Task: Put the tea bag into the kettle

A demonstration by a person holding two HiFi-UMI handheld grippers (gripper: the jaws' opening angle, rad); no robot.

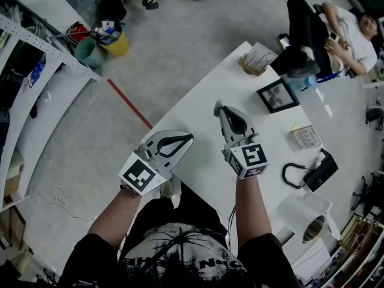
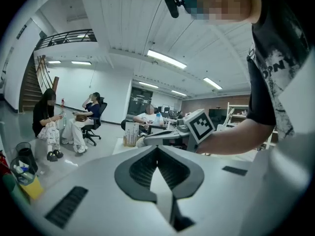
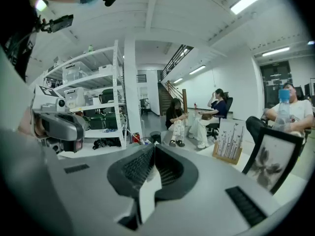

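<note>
Both grippers hang over the near corner of the white table (image 1: pixel 198 110), side by side and apart. My left gripper (image 1: pixel 191 137) is shut, its jaws meeting at the tip in its own view (image 2: pixel 157 147). The jaws of my right gripper (image 1: pixel 217 107) are shut too (image 3: pixel 155 145). I see nothing held in either one. A white kettle (image 1: pixel 303 218) with its mouth open stands at the table's near right, behind my right arm. A small pale packet (image 1: pixel 307 137) lies right of the right gripper; whether it is the tea bag I cannot tell.
On the table lie a black framed picture (image 1: pixel 278 95), a card holder (image 1: pixel 258 59), a bottle (image 1: pixel 300 81) and a black block with a looped cable (image 1: pixel 321 170). A person sits beyond the far right end. White shelving (image 1: pixel 36 95) runs along the left.
</note>
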